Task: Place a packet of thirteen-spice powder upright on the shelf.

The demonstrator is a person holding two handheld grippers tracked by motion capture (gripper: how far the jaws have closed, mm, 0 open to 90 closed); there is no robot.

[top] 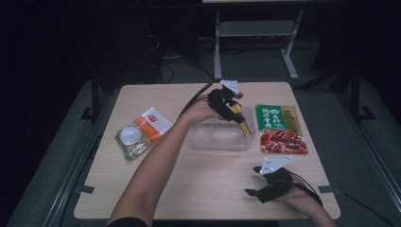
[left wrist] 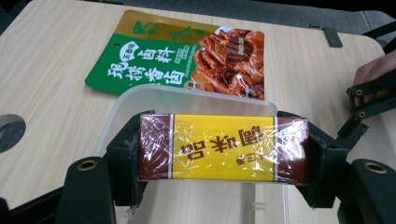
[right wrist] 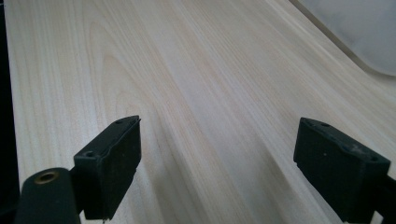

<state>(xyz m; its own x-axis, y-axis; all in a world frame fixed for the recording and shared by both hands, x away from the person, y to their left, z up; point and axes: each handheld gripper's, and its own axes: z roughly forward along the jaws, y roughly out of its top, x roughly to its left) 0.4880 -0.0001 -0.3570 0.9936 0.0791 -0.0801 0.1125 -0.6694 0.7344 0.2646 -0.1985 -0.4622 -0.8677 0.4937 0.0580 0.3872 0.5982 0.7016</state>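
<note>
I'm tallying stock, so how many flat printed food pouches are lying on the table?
2: the green pouch right of the clear container, and the orange-white pouch to its left.

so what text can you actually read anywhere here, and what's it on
"现捞香卤": green seasoning pouch, large white characters.
"卤料": same pouch, the line above; its round badge and small print are too small to read.
Yellow and brown wrapped box: brown characters, upside down, not legible with certainty.
Orange and white packet: red label, too small to read.

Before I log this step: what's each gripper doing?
Left gripper: shut on the yellow-and-brown packet, over the clear container.
Right gripper: open, holding nothing.
</note>
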